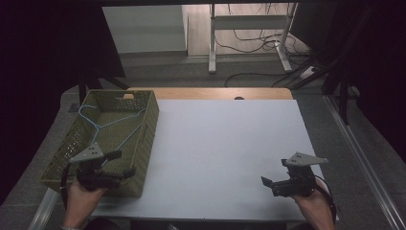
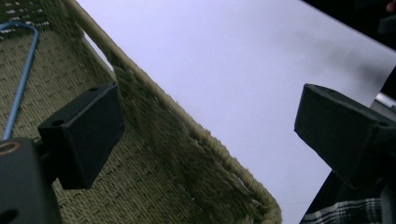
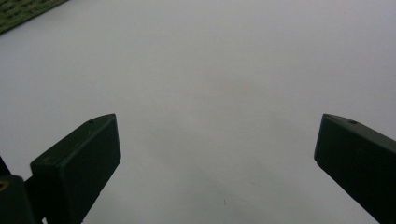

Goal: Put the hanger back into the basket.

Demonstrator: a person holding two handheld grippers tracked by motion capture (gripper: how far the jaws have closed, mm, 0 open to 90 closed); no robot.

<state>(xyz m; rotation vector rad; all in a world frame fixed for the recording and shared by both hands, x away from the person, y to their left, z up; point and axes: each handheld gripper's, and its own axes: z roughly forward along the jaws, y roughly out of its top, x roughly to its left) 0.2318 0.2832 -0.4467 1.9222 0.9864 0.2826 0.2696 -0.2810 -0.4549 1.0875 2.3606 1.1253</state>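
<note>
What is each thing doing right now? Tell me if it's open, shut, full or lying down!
left gripper: open, holding nothing, straddling the basket's wall.
right gripper: open, holding nothing, over the white table.
basket: upright, one hanger inside.
blue hanger: lying in the basket.
white table: bare where it shows.

olive woven basket [image 1: 148,125], blue hanger [image 1: 112,125], white table [image 1: 230,153]

High view looks down over your bench [image 1: 225,143]. Left gripper view sits close: basket [image 2: 196,154] rim between its jaws. Right gripper view faces bare bench; basket corner far left of jaws.
</note>
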